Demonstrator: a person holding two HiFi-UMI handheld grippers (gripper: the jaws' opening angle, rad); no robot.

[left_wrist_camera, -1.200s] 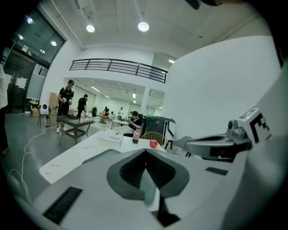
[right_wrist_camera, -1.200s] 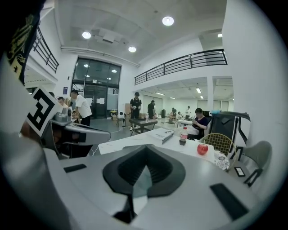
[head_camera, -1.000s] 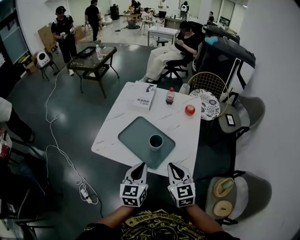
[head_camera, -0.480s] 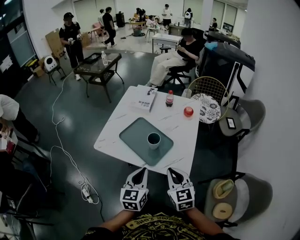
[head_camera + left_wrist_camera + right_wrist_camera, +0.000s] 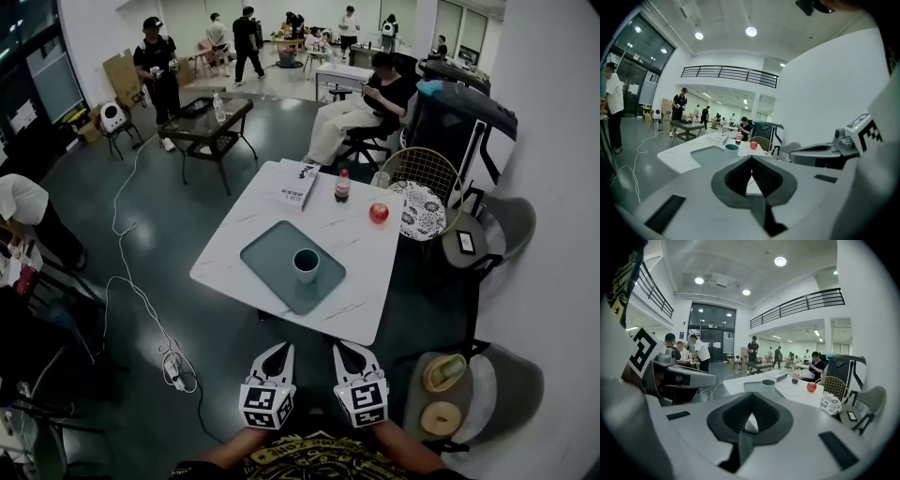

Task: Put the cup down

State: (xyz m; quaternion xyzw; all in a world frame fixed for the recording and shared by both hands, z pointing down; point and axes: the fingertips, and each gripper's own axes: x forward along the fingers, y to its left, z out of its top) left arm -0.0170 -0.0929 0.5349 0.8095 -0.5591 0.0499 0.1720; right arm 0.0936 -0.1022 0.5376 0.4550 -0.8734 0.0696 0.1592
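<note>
Head view, looking steeply down: both grippers sit low and close to the person's chest, side by side, short of the table edge. Left gripper (image 5: 283,347): jaws pressed together tip to tip, nothing between them. Right gripper (image 5: 340,346): same story, jaws closed tight and empty. Off to the left, a white cable (image 5: 127,281) trails across the dark floor.

Past the grippers comes the white table (image 5: 361,281), and on it the grey-green tray (image 5: 270,251), set at an angle. And there's the cup (image 5: 306,264), standing upright on the tray toward its right part. It is well apart from both grippers and nothing touches it.

Farther across the tabletop, a red apple (image 5: 379,213) lies near the right edge. A dark bottle (image 5: 342,186) with a red cap stands at the far edge, with a book (image 5: 297,192) just to its left.

Beyond the table are a wire chair (image 5: 419,173), a seated person (image 5: 361,108) and a dark low table (image 5: 208,120). More people stand at the back of the room.
</note>
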